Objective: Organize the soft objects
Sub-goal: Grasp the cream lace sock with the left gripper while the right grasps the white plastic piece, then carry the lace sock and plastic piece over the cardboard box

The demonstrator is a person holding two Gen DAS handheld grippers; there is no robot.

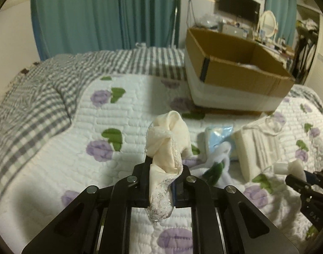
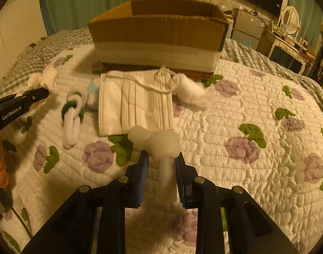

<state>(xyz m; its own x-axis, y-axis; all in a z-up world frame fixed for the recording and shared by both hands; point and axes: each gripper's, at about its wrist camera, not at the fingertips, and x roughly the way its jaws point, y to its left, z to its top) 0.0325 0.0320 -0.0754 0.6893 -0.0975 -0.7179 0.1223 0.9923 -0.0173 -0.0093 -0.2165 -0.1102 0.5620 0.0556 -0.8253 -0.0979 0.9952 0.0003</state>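
The left gripper (image 1: 161,169), jaws clamped on a lace-trimmed cream cloth (image 1: 168,139), should lift it clear over the cardboard box (image 2: 159,40); the right gripper (image 2: 161,165) pinches a knotted white glove (image 2: 161,141) before that box.

Left gripper (image 2: 41,92) side, seen left of the right gripper's fingers: "GenRobot.AI" in white letters
Right gripper (image 1: 296,174) body, seen at right of the left gripper's fingers: small pale digits, about "048", blurred
Elsewhere: nothing readable
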